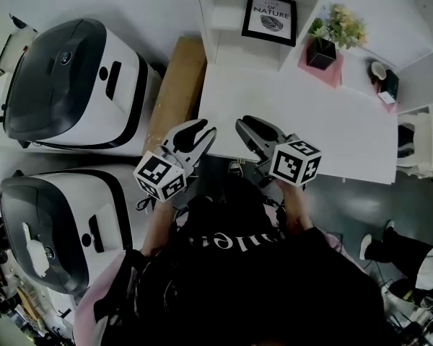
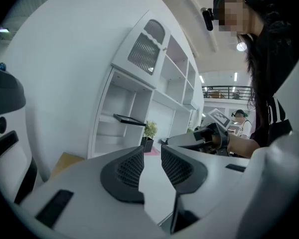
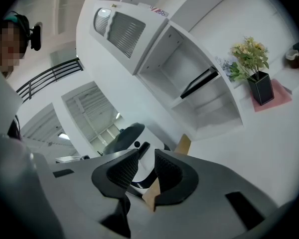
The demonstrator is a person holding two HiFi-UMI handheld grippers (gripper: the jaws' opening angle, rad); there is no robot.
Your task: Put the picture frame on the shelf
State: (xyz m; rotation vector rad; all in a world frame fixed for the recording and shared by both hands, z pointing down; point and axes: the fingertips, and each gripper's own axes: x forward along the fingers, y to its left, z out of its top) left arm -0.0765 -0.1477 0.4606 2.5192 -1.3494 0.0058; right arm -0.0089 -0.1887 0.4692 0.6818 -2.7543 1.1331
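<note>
1. The left gripper (image 1: 202, 132), at the 7 o'clock edge of the white table (image 1: 303, 121), had its black jaws narrowly parted, with nothing between them.
2. The right gripper (image 1: 249, 128), just beside it, likewise stood slightly spread and empty.
3. The black-rimmed rectangular picture frame (image 1: 269, 18) sat in the white shelf unit (image 1: 220, 20) at 12 o'clock — well apart from both grippers.

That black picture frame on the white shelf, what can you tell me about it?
The black rectangular picture frame has a thin dark border around a white print with the word NATURE and a dark leaf. It seems to lie nearly flat, face up, on a shelf of the white shelf unit. Nothing else touches it.
</note>
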